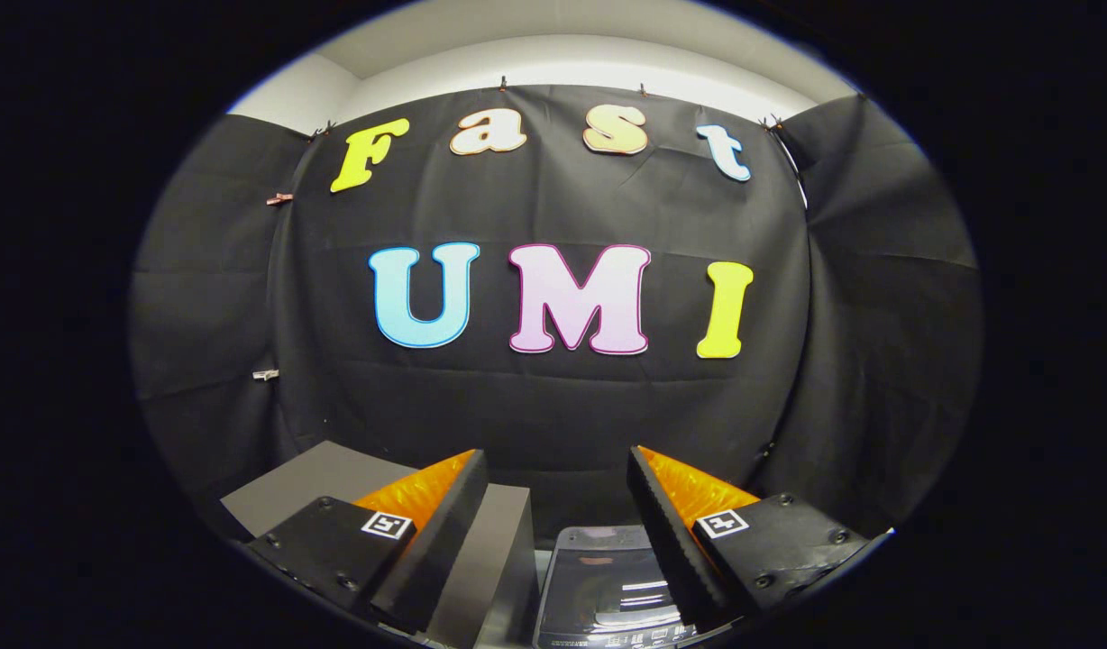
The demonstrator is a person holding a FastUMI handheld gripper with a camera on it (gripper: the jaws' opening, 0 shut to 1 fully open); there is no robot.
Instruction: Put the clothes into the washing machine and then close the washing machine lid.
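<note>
The small grey washing machine with its glossy dark see-through lid (612, 586) lying flat sits low between and below my gripper (558, 500), whose fingers stand wide apart on nothing; I see no clothes, so I'd tilt down before committing

Black cloth wall (553, 406) hangs beneath a white ceiling (553, 54).

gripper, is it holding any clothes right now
No, the gripper has its fingers spread wide apart with nothing between them, above the washing machine lid and a grey box.
</note>
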